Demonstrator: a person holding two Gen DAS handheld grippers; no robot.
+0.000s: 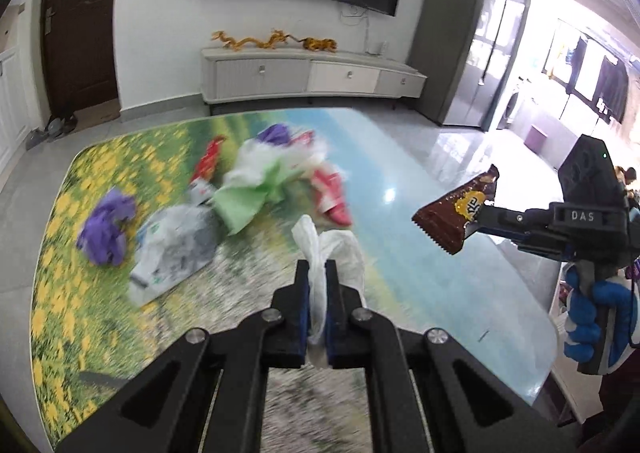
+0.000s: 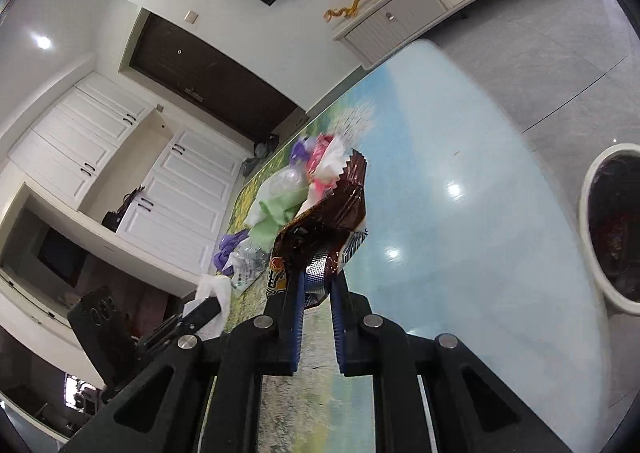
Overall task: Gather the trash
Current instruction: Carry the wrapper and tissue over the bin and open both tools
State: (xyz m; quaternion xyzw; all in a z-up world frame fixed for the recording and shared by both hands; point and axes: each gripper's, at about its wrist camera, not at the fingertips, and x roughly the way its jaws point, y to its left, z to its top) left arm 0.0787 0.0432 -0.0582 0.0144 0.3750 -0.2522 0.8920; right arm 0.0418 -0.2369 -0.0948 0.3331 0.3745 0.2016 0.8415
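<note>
— How far along are you with the trash?

— Partway, I'd judge. My left gripper has its fingers clamped on a crumpled white plastic bag, lifted just above the flower-printed counter. My right gripper has its fingers pinched on the sealed end of a glossy brown snack wrapper, raised off the counter, out past its right edge in the left view.

— And what's left?

— A heap near the middle of the counter: a pale green tissue sheet, a crumpled purple wad, a flat printed grey plastic bag, red-and-pink wrappers. None of that is picked up yet.

— Where does it go?

— Probably the white-rimmed round bin beyond the counter's edge, seen from my right wrist; it looks dark inside.

— Your hands?

— Left points forward over the near edge toward the heap. Right is rolled sideways, my blue-gloved hand gripping its handle.
</note>
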